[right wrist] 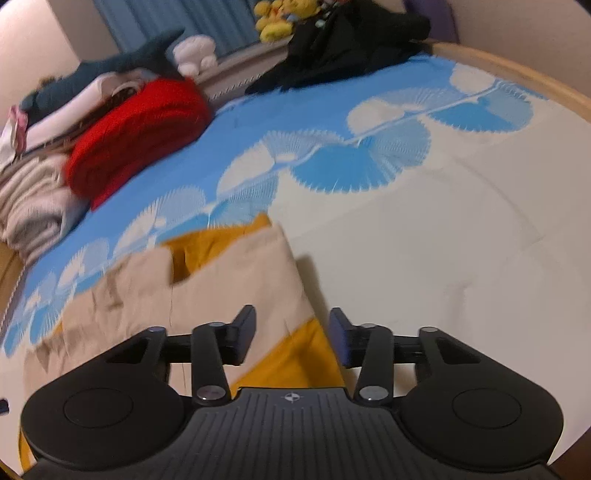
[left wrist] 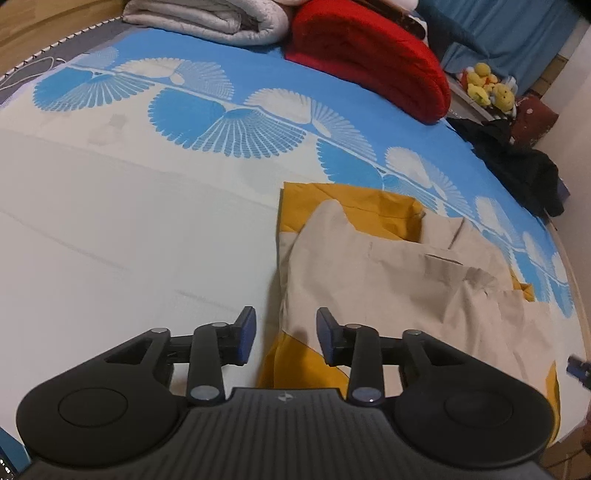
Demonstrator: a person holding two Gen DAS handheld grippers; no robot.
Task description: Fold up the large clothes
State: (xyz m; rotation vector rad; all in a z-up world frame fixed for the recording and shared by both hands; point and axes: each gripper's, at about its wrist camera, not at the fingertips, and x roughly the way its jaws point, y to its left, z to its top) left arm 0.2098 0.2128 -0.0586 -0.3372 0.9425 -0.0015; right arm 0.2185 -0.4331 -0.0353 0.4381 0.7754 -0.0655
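Note:
A beige garment with mustard-yellow lining (left wrist: pixel 388 266) lies partly folded on the bed; it also shows in the right wrist view (right wrist: pixel 229 291). My left gripper (left wrist: pixel 285 334) is open and empty, hovering over the garment's left edge near a yellow corner. My right gripper (right wrist: pixel 291 334) is open and empty, hovering over the garment's right edge, above a yellow patch (right wrist: pixel 295 365). The right wrist view is blurred.
The bed sheet (left wrist: pixel 129 229) is white with blue fan patterns. A folded red blanket (left wrist: pixel 369 55) and a grey quilt (left wrist: pixel 207 18) lie at the far side. Black clothing (left wrist: pixel 517 162) and yellow plush toys (left wrist: pixel 487 88) sit at the bed's edge.

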